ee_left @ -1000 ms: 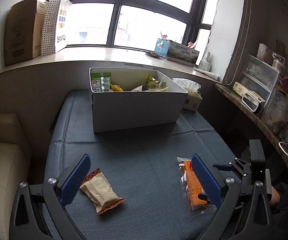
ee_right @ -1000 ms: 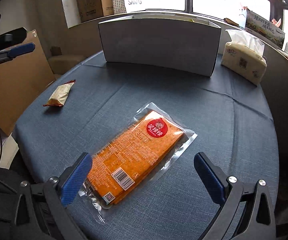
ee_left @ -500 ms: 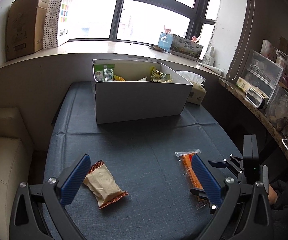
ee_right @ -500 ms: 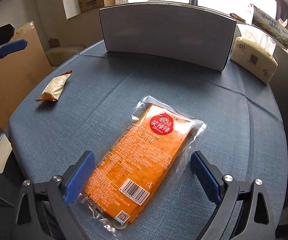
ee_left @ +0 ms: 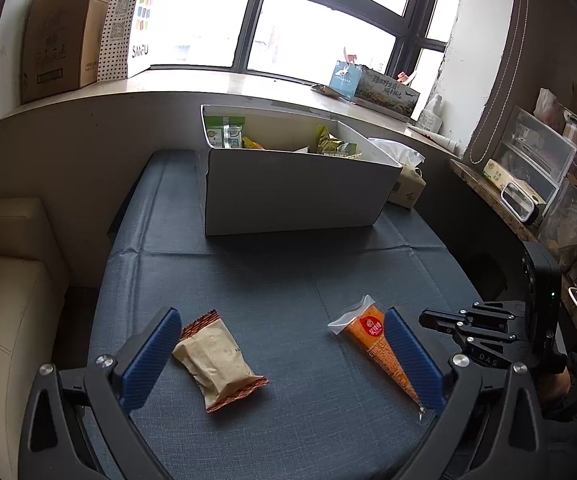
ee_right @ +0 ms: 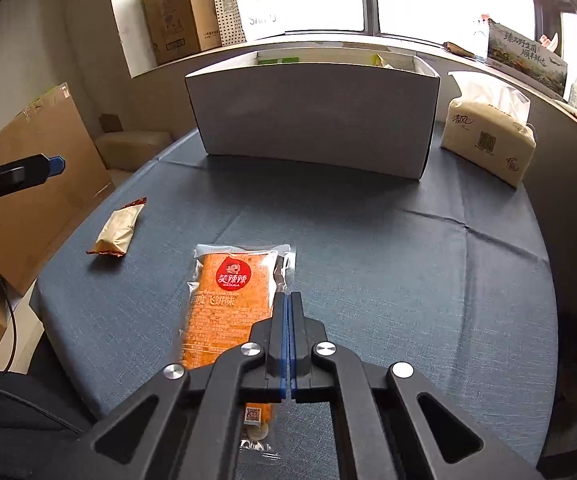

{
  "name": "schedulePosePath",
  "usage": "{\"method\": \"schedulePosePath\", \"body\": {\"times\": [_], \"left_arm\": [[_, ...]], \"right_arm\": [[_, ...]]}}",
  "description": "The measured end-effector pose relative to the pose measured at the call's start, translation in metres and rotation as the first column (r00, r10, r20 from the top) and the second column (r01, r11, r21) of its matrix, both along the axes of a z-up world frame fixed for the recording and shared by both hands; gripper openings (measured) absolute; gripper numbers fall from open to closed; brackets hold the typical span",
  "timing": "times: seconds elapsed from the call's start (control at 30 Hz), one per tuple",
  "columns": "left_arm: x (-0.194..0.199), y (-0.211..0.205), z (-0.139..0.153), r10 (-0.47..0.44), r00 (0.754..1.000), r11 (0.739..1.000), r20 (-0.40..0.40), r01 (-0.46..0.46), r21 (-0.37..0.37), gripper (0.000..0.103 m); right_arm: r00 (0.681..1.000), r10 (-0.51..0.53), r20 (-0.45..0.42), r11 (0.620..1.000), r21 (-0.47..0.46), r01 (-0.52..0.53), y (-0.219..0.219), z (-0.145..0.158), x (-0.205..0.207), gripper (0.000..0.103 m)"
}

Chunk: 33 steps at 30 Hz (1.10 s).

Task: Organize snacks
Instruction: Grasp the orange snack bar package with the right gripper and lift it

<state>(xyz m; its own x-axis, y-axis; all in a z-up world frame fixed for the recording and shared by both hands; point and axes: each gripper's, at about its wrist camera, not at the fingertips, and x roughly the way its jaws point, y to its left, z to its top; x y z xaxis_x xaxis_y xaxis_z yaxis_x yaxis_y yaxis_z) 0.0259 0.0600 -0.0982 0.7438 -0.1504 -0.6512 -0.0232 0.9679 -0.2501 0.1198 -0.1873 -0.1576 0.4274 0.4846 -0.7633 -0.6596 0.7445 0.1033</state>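
An orange snack packet (ee_right: pixel 228 304) lies on the blue-grey tablecloth. My right gripper (ee_right: pixel 288 300) is shut on the packet's right edge, which is tilted up. The packet also shows in the left wrist view (ee_left: pixel 372 340). A tan snack packet (ee_left: pixel 216 360) lies on the cloth at the left; it also shows in the right wrist view (ee_right: pixel 118 230). My left gripper (ee_left: pixel 284 356) is open and empty, hovering above the cloth with the tan packet near its left finger. A white cardboard box (ee_left: pixel 296 196) holding several snacks stands at the far side.
A tissue pack (ee_right: pixel 488 136) sits right of the box (ee_right: pixel 312 116). The window sill (ee_left: pixel 168 88) carries cardboard boxes and a paper bag. A cluttered shelf (ee_left: pixel 528 184) runs along the right. A beige seat (ee_left: pixel 4 280) stands left of the table.
My right gripper has closed from wide open onto the orange packet's edge, and the packet has turned and tipped up. My left gripper has drifted slightly, staying open.
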Motion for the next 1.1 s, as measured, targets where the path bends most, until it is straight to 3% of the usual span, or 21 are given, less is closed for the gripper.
{"method": "schedulePosePath", "body": {"times": [0.1, 0.17, 0.2, 0.27, 0.37, 0.47, 0.7, 0.8, 0.97, 1.03, 1.1], "left_arm": [[-0.001, 0.004, -0.002, 0.015, 1.0, 1.0, -0.005, -0.014, 0.002, 0.103], [0.0, 0.006, -0.002, 0.019, 1.0, 1.0, -0.007, -0.019, -0.008, 0.103], [0.0, 0.007, -0.003, 0.022, 1.0, 1.0, -0.006, -0.022, -0.01, 0.103], [0.0, 0.006, -0.003, 0.019, 1.0, 1.0, -0.006, -0.019, -0.007, 0.103], [0.0, 0.003, -0.003, 0.012, 1.0, 1.0, -0.007, -0.012, 0.004, 0.103], [0.0, 0.0, -0.004, 0.005, 1.0, 1.0, -0.009, -0.005, 0.017, 0.103], [0.002, 0.0, -0.011, 0.009, 0.999, 1.0, -0.032, -0.008, 0.027, 0.103], [0.002, -0.001, -0.014, 0.012, 0.999, 0.999, -0.04, -0.01, 0.038, 0.103], [0.003, -0.002, -0.019, 0.002, 0.999, 0.999, -0.054, 0.001, 0.052, 0.103], [0.005, -0.001, -0.025, -0.001, 0.998, 0.999, -0.07, 0.005, 0.053, 0.103], [0.008, 0.002, -0.034, 0.006, 0.996, 0.999, -0.093, -0.002, 0.033, 0.103]], "right_arm": [[1.0, -0.019, 0.02, 1.0, -0.02, 0.02, 0.002, 0.0, -0.002, 0.003], [0.999, -0.028, 0.031, 0.998, -0.051, 0.03, 0.007, -0.002, -0.005, 0.058], [0.998, -0.031, 0.052, 0.997, -0.065, 0.034, 0.009, -0.003, -0.008, 0.103], [0.995, -0.008, 0.104, 0.998, -0.059, 0.014, 0.015, -0.003, -0.016, 0.103], [0.994, 0.028, 0.104, 0.991, -0.135, -0.014, 0.032, -0.013, -0.018, 0.103], [0.997, 0.029, 0.07, 0.983, -0.182, -0.016, 0.042, -0.028, -0.013, 0.103], [0.998, 0.037, -0.044, 0.991, -0.129, -0.043, 0.04, -0.038, -0.002, 0.102], [0.997, 0.081, -0.001, 0.989, -0.121, -0.08, 0.043, -0.032, -0.012, 0.063], [0.998, 0.068, -0.003, 0.993, -0.1, -0.068, 0.038, -0.026, -0.013, 0.055], [0.999, 0.045, 0.008, 0.997, -0.061, -0.045, 0.028, -0.017, -0.012, 0.032], [0.999, 0.034, 0.011, 0.999, 0.003, -0.034, 0.018, -0.004, -0.011, 0.021]]}}
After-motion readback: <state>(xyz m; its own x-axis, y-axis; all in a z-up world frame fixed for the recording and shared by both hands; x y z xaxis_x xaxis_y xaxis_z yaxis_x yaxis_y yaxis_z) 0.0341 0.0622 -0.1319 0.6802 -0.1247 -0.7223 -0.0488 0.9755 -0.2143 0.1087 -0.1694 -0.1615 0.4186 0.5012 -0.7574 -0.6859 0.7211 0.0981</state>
